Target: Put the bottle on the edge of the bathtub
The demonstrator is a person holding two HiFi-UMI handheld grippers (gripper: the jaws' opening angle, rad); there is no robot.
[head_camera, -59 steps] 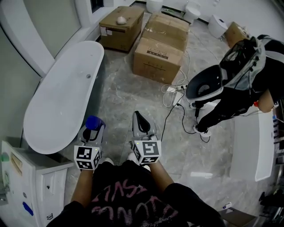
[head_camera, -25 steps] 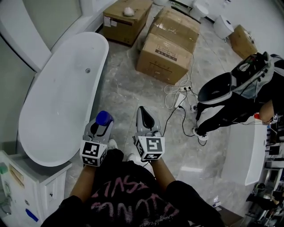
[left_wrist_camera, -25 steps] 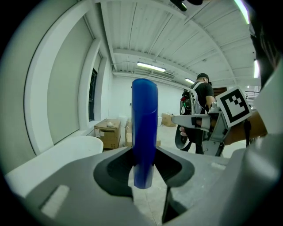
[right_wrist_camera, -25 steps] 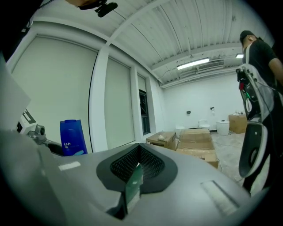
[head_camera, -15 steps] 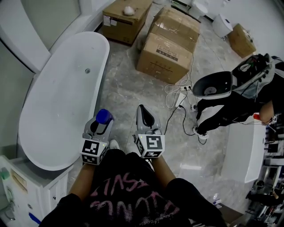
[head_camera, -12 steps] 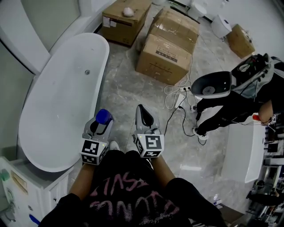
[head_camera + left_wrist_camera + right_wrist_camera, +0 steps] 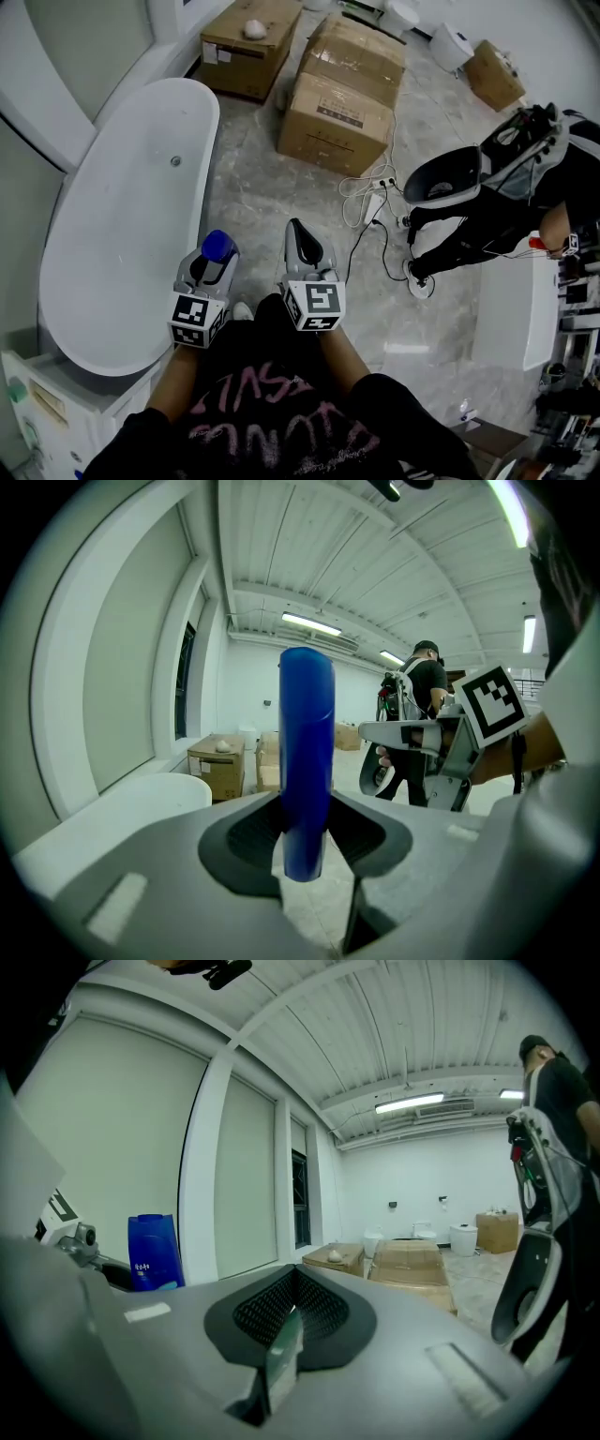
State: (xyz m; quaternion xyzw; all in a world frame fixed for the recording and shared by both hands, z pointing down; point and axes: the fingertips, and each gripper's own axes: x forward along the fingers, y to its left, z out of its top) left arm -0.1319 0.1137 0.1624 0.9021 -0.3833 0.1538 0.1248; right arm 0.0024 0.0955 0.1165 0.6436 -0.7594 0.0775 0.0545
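A blue bottle (image 7: 217, 246) stands upright between the jaws of my left gripper (image 7: 208, 265), which is shut on it. In the left gripper view the bottle (image 7: 307, 761) fills the middle, clamped low down by the left gripper (image 7: 305, 850). The gripper and bottle hang just beside the right rim of the white bathtub (image 7: 208, 159), near its closer end. My right gripper (image 7: 302, 246) is held level beside it over the floor, shut and empty; its own view shows the closed right gripper (image 7: 292, 1312) and the bottle (image 7: 155, 1251) to the left.
Cardboard boxes (image 7: 342, 98) stand on the marble floor beyond the tub. A power strip and cables (image 7: 375, 202) lie to the right. A second person (image 7: 506, 197) bends over there. A white cabinet (image 7: 56, 412) sits at the lower left, a white counter (image 7: 511, 319) at the right.
The head view has shifted a little, so the tub sits slightly lower in the frame. Both grippers keep their pose, the left still holding the bottle beside the tub's rim.
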